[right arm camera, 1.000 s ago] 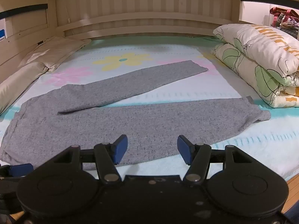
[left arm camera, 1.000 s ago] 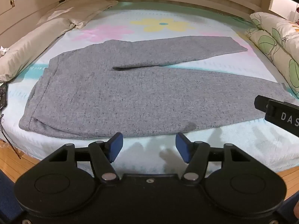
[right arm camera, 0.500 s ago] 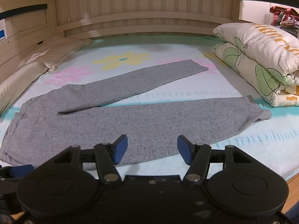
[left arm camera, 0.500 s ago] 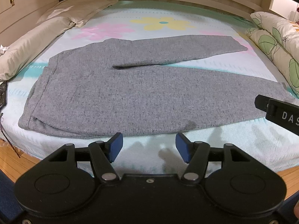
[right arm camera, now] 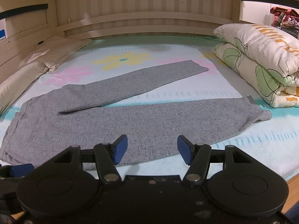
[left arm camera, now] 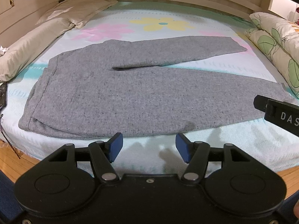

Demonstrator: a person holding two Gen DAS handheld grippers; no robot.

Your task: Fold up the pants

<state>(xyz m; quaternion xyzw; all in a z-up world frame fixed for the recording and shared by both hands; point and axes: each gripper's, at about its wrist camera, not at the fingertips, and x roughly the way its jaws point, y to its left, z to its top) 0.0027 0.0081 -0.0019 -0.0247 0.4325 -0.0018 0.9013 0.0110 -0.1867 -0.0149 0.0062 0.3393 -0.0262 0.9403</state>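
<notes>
Since a second ago I've eased my left gripper [left arm camera: 149, 147] slightly closer to the grey pants [left arm camera: 130, 93]; both it and my right gripper [right arm camera: 152, 150] gape wide, holding nothing. Beyond, the pants lie flat on the bed [left arm camera: 233, 136], legs splayed toward the folded quilt [right arm camera: 261, 61].

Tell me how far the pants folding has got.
Done: the grey pants lie spread flat on the bed, legs apart in a V, waist to the left. No fold is made yet. In hand: nothing; the left tool and right tool are both open, near the closer leg's edge. Left: bring one leg over the other, then fold the length.
</notes>
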